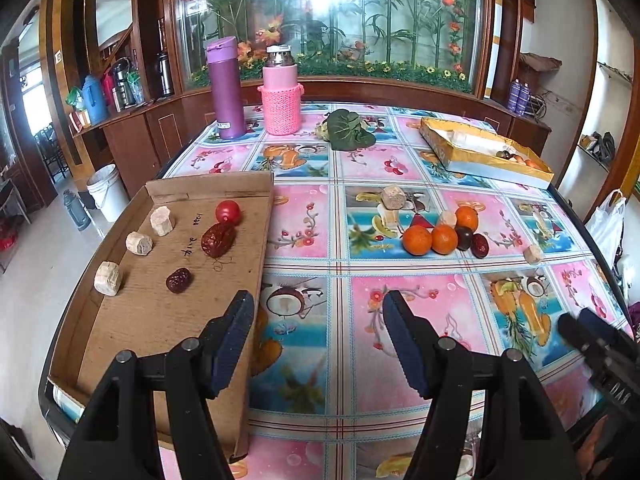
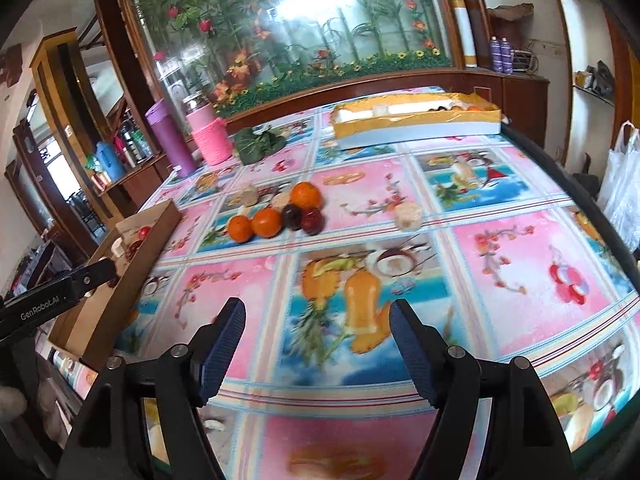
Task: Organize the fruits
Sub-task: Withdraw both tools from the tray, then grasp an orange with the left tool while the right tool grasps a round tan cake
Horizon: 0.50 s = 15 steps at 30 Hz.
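Note:
A brown cardboard tray (image 1: 132, 320) lies at the table's left edge. It holds three beige chunks (image 1: 107, 278), a red tomato (image 1: 228, 211) and two dark red dates (image 1: 218, 239). In the middle of the table is a pile of three oranges (image 1: 444, 239), a dark plum (image 1: 464, 237), a date (image 1: 480, 245) and beige chunks (image 1: 391, 196). The pile also shows in the right wrist view (image 2: 267, 222). My left gripper (image 1: 319, 344) is open and empty, over the tray's right edge. My right gripper (image 2: 318, 350) is open and empty, above the tablecloth near the front.
A yellow box (image 1: 476, 152) with some fruit stands at the back right. A purple flask (image 1: 225, 88), a pink knit-covered bottle (image 1: 281, 92) and green leaves (image 1: 348, 128) stand at the back. A white plastic bag (image 2: 624, 176) hangs beyond the right table edge.

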Tool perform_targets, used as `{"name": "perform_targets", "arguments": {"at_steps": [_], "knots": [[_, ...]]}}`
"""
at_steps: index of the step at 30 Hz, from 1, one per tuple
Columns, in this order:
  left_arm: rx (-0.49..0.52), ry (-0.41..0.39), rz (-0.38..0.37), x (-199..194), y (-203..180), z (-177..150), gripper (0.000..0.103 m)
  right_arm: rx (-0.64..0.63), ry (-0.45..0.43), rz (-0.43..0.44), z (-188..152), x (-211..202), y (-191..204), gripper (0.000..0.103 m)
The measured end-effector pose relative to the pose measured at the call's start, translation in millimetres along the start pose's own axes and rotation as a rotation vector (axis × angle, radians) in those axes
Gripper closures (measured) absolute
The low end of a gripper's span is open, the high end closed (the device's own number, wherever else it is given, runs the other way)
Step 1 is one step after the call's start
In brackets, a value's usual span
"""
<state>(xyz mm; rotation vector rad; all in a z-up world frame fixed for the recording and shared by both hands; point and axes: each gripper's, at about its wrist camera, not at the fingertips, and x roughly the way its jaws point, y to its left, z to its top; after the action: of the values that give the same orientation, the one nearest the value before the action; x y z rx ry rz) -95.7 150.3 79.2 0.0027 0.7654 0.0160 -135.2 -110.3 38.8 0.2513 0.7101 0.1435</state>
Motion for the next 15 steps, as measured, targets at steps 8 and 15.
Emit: {"name": "perform_targets", "arguments": {"at_steps": [8,15], "knots": [[-0.001,0.115,-0.130,40,-9,1,0.034,0.121,0.022,-0.128,22,-4,-73,0.025],[0.056,0.125,-0.182,71,-38,30,0.034,0.105,0.060,-0.194,43,11,-102,0.025]]}}
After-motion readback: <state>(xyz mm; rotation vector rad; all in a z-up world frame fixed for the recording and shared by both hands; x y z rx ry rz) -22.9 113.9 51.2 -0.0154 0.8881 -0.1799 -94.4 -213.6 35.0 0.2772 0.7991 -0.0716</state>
